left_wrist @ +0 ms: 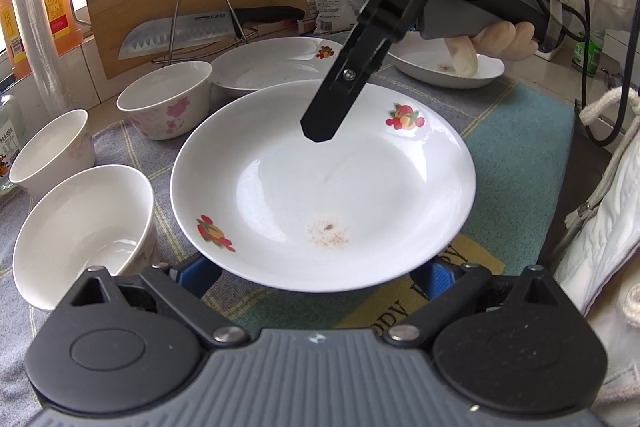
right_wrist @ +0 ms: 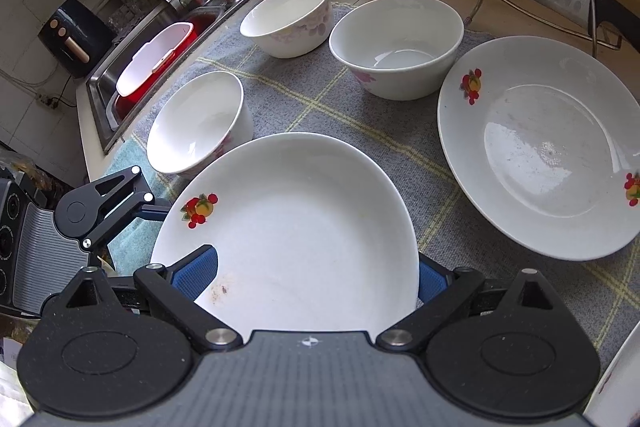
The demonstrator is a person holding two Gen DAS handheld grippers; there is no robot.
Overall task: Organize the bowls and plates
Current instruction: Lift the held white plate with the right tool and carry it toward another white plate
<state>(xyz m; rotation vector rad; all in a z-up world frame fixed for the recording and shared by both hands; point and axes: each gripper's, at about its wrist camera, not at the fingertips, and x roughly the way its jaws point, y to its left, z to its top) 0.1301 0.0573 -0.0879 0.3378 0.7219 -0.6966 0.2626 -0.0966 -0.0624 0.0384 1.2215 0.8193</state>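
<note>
Kitchen counter (left_wrist: 520, 131) under a checked cloth carries the dishes. Left wrist view: the left claw (left_wrist: 320, 277) is spread, its blue pads at either side of the near plate (left_wrist: 320, 187), which sits lifted above the cloth. The right claw (left_wrist: 318, 135) hangs over this plate; its grip is unclear here. Three bowls (left_wrist: 168, 99) stand left of the plate.

Right wrist view: the right claw (right_wrist: 316, 277) is likewise spread around the plate rim. Close evenly before lifting. Contact beneath the rim is hidden.

Bright daylight, probably window glare
</note>
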